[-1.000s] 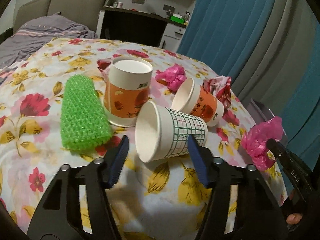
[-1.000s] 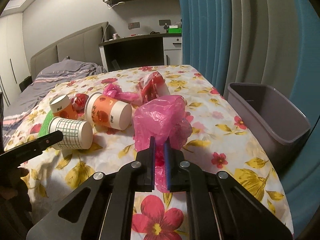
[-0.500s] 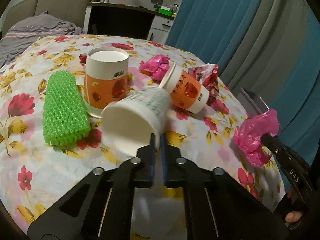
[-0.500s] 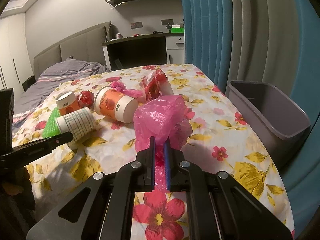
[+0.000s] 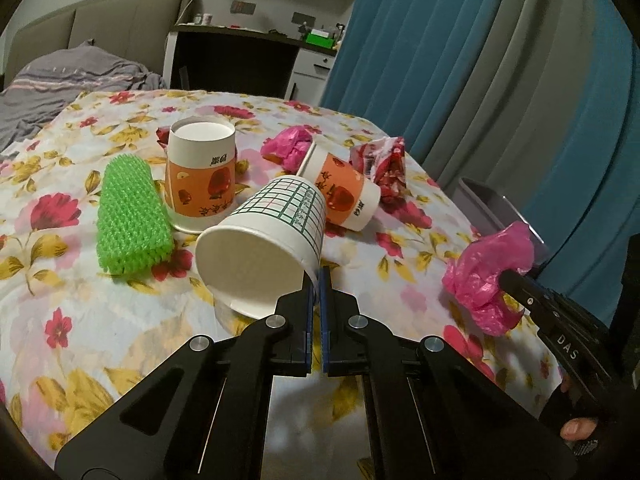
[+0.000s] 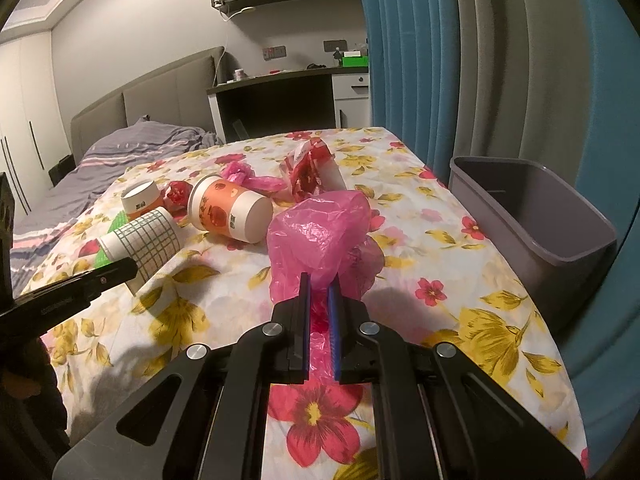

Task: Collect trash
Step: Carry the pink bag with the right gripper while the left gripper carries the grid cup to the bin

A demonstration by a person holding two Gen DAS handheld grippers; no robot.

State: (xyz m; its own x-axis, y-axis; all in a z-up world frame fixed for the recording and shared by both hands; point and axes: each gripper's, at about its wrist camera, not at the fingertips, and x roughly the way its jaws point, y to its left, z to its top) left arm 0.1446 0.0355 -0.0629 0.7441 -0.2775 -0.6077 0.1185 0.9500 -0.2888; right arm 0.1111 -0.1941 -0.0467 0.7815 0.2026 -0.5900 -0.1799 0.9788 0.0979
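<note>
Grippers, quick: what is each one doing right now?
Left hand-held gripper: closed on the rim of the green-grid paper cup.
Right hand-held gripper: closed on the pink plastic bag.

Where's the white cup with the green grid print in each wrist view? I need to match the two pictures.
Left wrist view: green-grid cup at centre, mouth toward the camera, its rim pinched by the left gripper.
Right wrist view: same cup at the left, above the left gripper's black finger.
Shared landmark: the orange cup lying on its side, just beyond the grid cup.
</note>
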